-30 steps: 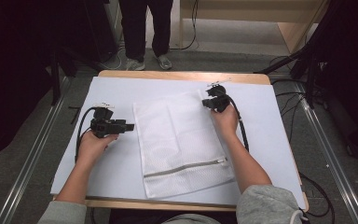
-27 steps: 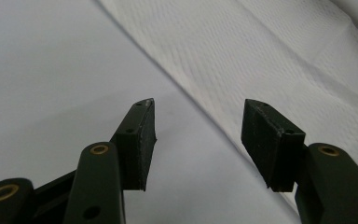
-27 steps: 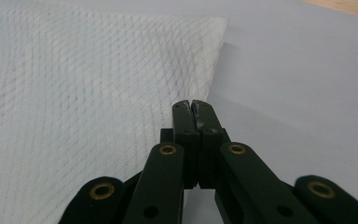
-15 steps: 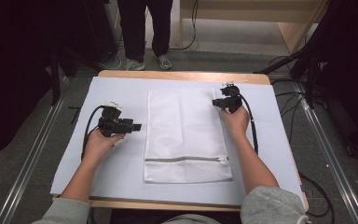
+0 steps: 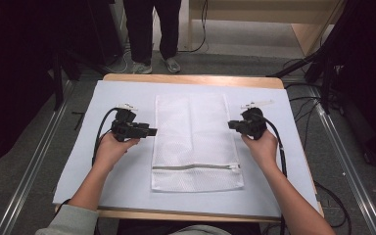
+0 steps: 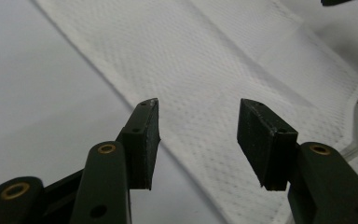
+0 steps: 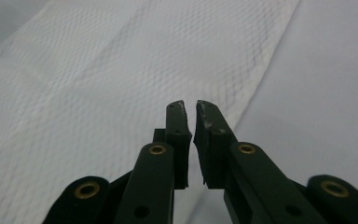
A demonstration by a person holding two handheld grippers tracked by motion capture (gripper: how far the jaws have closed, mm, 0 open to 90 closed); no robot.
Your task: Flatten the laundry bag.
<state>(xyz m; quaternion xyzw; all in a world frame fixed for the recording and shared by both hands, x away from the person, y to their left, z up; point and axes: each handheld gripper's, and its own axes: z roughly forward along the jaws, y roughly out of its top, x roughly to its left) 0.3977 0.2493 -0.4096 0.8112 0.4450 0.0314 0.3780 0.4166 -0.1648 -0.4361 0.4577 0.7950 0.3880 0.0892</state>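
A white mesh laundry bag (image 5: pixel 196 137) lies flat and straight in the middle of the table, its zipper (image 5: pixel 196 166) across the near end. My left gripper (image 5: pixel 152 131) hovers at the bag's left edge, pointing right. In the left gripper view the left gripper (image 6: pixel 198 105) is open; its jaws have just been closing a little, with nothing between them, over the mesh bag (image 6: pixel 191 51). My right gripper (image 5: pixel 230 125) sits at the bag's right edge, pointing left. The right gripper (image 7: pixel 191 105) has just closed to a thin slit, empty, above the mesh bag (image 7: pixel 98 70).
A white sheet (image 5: pixel 274 186) covers the wooden table (image 5: pixel 191 78). A person's legs (image 5: pixel 152 34) stand beyond the far edge. Cables trail from both grippers. Metal rails (image 5: pixel 34 161) run along the floor on each side.
The bag went from skewed and rumpled to flat and square. The right gripper left the bag's far right corner, moving right and nearer. The left gripper edged slightly toward the bag.
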